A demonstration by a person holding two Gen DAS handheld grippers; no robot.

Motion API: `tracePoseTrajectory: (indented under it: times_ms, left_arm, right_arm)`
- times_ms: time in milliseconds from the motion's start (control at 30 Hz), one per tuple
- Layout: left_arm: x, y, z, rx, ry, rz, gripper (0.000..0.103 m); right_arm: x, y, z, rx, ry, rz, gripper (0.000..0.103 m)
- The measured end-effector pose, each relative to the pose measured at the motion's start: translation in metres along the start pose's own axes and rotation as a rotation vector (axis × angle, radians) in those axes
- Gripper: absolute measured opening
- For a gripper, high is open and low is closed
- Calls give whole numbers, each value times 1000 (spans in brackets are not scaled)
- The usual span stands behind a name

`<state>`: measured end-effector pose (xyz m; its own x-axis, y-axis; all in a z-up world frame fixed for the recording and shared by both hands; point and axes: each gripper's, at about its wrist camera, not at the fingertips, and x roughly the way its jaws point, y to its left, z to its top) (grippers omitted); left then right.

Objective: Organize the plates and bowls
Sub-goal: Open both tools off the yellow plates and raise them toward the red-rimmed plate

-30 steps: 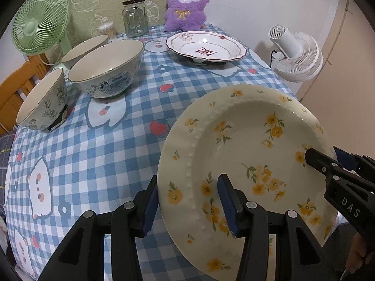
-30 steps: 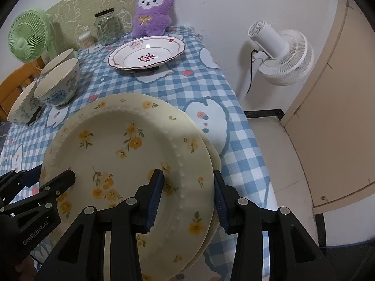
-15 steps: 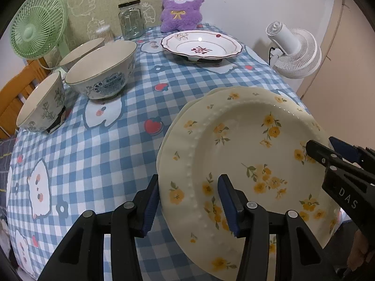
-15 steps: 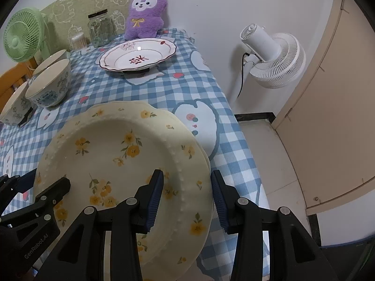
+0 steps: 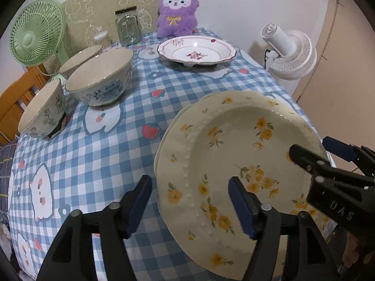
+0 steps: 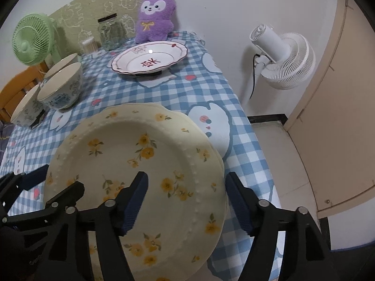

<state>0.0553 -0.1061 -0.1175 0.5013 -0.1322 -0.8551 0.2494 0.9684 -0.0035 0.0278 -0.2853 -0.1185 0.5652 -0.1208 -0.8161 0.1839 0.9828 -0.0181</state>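
A cream plate with yellow flowers (image 5: 234,159) (image 6: 140,154) lies on top of a second plate of the same kind (image 5: 164,138) (image 6: 164,108), whose rim shows beneath it, at the table's near right corner. My left gripper (image 5: 189,187) straddles the top plate's left rim. Its jaws are opening and the pads stand clear of the rim. My right gripper (image 6: 186,180) straddles the right rim the same way, jaws opening and pads off the plate. Each gripper also shows in the other's view: the right gripper (image 5: 309,145), the left gripper (image 6: 59,179).
A white plate with a red rim (image 5: 196,51) sits at the back. Three bowls (image 5: 100,79) (image 5: 42,110) (image 5: 79,56) stand at the left. A glass jar (image 5: 127,29), a purple plush (image 5: 175,11) and a green fan (image 5: 35,32) line the far edge. A white fan (image 6: 281,58) stands off the table, right.
Both grippers' jaws have spread wide and let go of the flowered plate. The plate has settled onto the matching plate under it.
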Motion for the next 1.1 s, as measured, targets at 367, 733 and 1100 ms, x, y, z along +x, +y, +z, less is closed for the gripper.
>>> tracePoseTrajectory:
  times_ms: [367, 733, 1100]
  left_arm:
    - [-23, -4, -10, 11, -35, 2, 73]
    - [-48, 0, 5, 1, -100, 27, 80]
    - [-69, 6, 34, -10, -172, 43, 83]
  right_arm:
    - [-24, 9, -9, 5, -46, 49, 73]
    - [-48, 17, 9, 2, -109, 78, 73]
    - [-70, 21, 41, -10, -179, 83, 77]
